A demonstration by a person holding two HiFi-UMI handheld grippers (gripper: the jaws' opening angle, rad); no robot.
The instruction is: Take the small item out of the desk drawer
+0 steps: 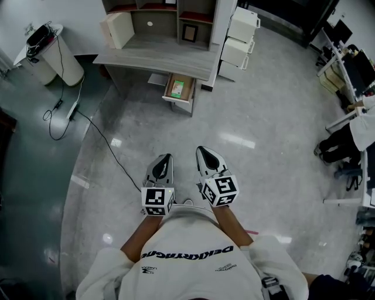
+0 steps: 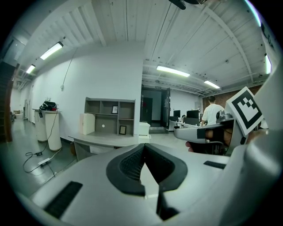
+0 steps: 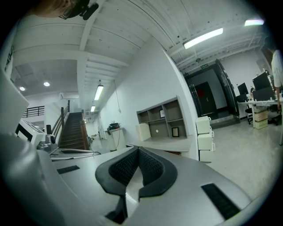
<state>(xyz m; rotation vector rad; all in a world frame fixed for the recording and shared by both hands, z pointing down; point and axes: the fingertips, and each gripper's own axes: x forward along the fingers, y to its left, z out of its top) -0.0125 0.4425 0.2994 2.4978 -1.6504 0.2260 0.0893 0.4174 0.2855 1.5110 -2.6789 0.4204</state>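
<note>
We stand on the polished floor, well back from the desk, holding both tools close in front of our body. The left tool has its jaws pressed together with nothing between them; its own view shows the dark ribbed pads meeting at the tip. The right tool is the same, jaws closed on each other and empty, and it sits just beside the left one, both pointing toward the desk.

The drawer under the desk's right part stands pulled out. Inside it lies the small item, a flat green-and-white thing, resting on the drawer's bottom. Both tools are well apart from the drawer and the item.

On the desk stands a shelf unit with a small picture frame in one compartment, and a white box stands at the desk's left end. Just right of the desk is a stack of white drawer cabinets. To the far left a white round stand carries dark gear on top, and a black cable trails from a power strip across the floor. A person sits at a workstation on the far right.
</note>
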